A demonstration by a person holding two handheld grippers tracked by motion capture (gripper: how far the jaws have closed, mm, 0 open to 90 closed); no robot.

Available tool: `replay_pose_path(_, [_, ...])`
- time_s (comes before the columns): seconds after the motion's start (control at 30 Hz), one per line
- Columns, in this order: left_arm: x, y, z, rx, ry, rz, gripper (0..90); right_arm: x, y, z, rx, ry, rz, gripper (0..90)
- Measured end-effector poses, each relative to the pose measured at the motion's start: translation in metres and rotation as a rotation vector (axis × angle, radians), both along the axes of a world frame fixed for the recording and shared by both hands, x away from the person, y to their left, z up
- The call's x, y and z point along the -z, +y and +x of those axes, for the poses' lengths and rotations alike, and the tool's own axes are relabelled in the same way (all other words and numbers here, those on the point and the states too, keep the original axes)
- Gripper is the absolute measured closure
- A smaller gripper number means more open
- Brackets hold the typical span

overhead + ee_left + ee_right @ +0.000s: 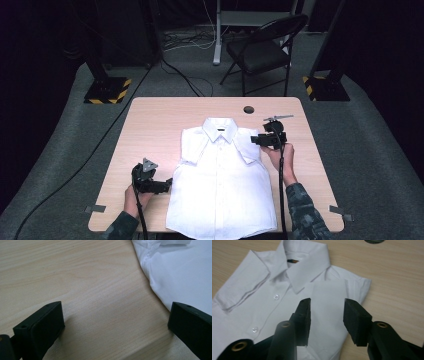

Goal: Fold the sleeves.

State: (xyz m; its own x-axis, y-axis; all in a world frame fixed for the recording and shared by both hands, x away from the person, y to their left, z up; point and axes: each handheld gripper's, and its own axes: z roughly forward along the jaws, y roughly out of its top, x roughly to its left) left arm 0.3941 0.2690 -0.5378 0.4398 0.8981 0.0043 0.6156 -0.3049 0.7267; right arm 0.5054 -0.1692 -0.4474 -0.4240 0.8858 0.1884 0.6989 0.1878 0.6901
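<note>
A pale wooden bench (150, 130) is set on grey carpet in a dark room. The right hand-held gripper (327, 322) is held over the folded-in sleeve (329, 297) on its side of a white shirt (220, 180); its jaws are parted, with nothing pressed between them and only cloth seen below. The left hand-held gripper (115, 327) is rested low on bare wood just beside the shirt's lower edge, its jaws spread wide and released, one pad lying at the hem. The shirt is laid flat, buttoned, in the middle of the bench, collar (304, 265) away from the person, both short sleeves folded inward. A dark round disc (248, 109) is seen beyond the collar, and a folding chair (265, 50) is placed behind the bench.
</note>
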Motion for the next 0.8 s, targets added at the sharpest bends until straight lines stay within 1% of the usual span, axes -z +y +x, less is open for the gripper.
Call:
replay_pose_path(0.03, [0.0, 0.0, 0.0, 0.001, 0.0, 0.001, 0.0, 0.003, 0.0, 0.0, 0.01, 0.004, -0.03, 48.9])
replay_pose_path(0.07, [0.0, 0.0, 0.0, 0.0, -0.001, -0.001, 0.0, 0.006, -0.001, -0.001, 0.007, 0.008, -0.044, 42.0])
replay_pose_path(0.1, [0.0, 0.0, 0.0, -0.001, 0.0, -0.001, 0.0, 0.009, -0.001, -0.002, 0.003, 0.014, -0.046, 36.2])
replay_pose_path(0.13, [0.0, 0.0, 0.0, -0.001, 0.0, 0.0, 0.0, 0.013, 0.0, -0.003, 0.015, 0.013, -0.08, 33.8])
replay_pose_path(0.17, [0.0, 0.0, 0.0, 0.0, -0.001, -0.001, 0.0, 0.016, 0.0, -0.004, 0.02, 0.014, -0.101, 28.0])
replay_pose_path(0.23, [0.0, 0.0, 0.0, -0.001, 0.0, 0.0, 0.0, 0.024, 0.001, -0.006, 0.029, 0.031, -0.124, 21.3])
replay_pose_path(0.3, [0.0, 0.0, 0.0, -0.001, 0.0, -0.001, 0.0, 0.032, 0.003, -0.008, 0.034, 0.04, -0.168, 17.2])
replay_pose_path(0.33, [0.0, 0.0, 0.0, -0.001, 0.0, -0.001, 0.0, 0.037, 0.004, -0.009, 0.031, 0.05, -0.176, 16.1])
replay_pose_path(0.4, [0.0, 0.0, 0.0, 0.0, -0.001, -0.001, 0.0, 0.045, 0.008, -0.01, 0.026, 0.062, -0.216, 14.6])
replay_pose_path(0.43, [0.0, 0.0, 0.0, 0.0, -0.001, -0.001, 0.0, 0.049, 0.01, -0.011, 0.021, 0.069, -0.223, 14.3])
replay_pose_path(0.5, [0.0, 0.0, 0.0, 0.0, -0.001, 0.0, 0.0, 0.055, 0.015, -0.012, 0.007, 0.073, -0.256, 14.0])
replay_pose_path(0.57, [0.0, 0.0, 0.0, 0.0, -0.001, 0.0, 0.0, 0.06, 0.016, -0.013, 0.003, 0.084, -0.259, 13.0])
replay_pose_path(0.63, [0.0, 0.0, 0.0, 0.0, -0.001, 0.0, 0.0, 0.059, 0.014, -0.013, 0.01, 0.075, -0.241, 12.4])
replay_pose_path(0.73, [0.0, 0.0, 0.0, 0.0, -0.001, -0.001, 0.0, 0.052, 0.006, -0.015, 0.032, 0.044, -0.199, 9.9])
replay_pose_path(0.77, [0.0, 0.0, 0.0, 0.0, -0.001, 0.0, 0.0, 0.05, 0.003, -0.015, 0.041, 0.036, -0.192, 7.8])
replay_pose_path(0.8, [0.0, 0.0, 0.0, 0.001, -0.001, -0.001, 0.0, 0.048, 0.0, -0.015, 0.051, 0.027, -0.195, 6.2])
